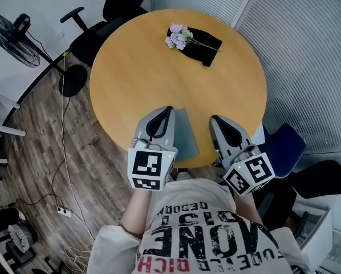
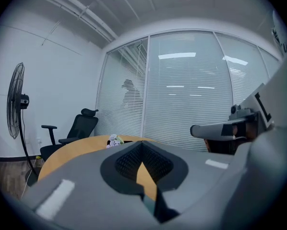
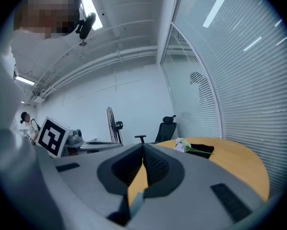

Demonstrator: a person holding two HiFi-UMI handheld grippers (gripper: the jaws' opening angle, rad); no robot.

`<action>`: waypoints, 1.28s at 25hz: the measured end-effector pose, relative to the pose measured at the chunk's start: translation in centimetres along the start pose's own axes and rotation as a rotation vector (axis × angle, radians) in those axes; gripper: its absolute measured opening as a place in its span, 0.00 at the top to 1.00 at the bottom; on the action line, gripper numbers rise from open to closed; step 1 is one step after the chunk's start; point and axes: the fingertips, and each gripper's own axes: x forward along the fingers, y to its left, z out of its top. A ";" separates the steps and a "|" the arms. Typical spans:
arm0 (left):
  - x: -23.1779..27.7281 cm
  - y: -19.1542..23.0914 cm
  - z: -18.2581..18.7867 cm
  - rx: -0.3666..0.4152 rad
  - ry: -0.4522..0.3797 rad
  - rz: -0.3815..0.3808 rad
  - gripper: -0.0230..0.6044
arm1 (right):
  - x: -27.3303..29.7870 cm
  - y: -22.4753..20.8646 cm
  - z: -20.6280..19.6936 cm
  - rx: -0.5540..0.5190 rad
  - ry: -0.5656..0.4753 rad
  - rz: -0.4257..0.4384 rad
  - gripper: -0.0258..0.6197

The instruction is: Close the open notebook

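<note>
Two empty tools, pinched together: left tool [image 1: 168,111], right tool [image 1: 215,119]; notebook [image 1: 185,133], seemingly closed, between them at six o'clock on bench [image 1: 135,73].

A round orange-brown wooden table [image 1: 137,73] fills the middle of the head view. At its lower edge lies a flat grey-blue notebook [image 1: 186,136]. Near the upper edge lies a black cloth [image 1: 203,47], with a bunch of pale lilac flowers [image 1: 178,37] on its left end.

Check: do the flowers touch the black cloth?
Touching. Head view: the flowers lie on the black cloth, stems crossing it.
</note>
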 end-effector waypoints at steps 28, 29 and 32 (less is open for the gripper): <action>-9.7 1.5 -0.5 -0.045 -0.025 0.050 0.95 | -0.9 6.9 0.1 0.004 -0.029 -0.005 0.94; -9.8 1.7 -0.7 -0.048 -0.023 0.050 0.95 | -0.9 7.0 -0.1 0.005 -0.029 -0.011 0.94; -10.0 1.7 -1.0 -0.057 -0.022 0.047 0.95 | -1.3 7.3 -0.3 0.009 -0.033 -0.024 0.94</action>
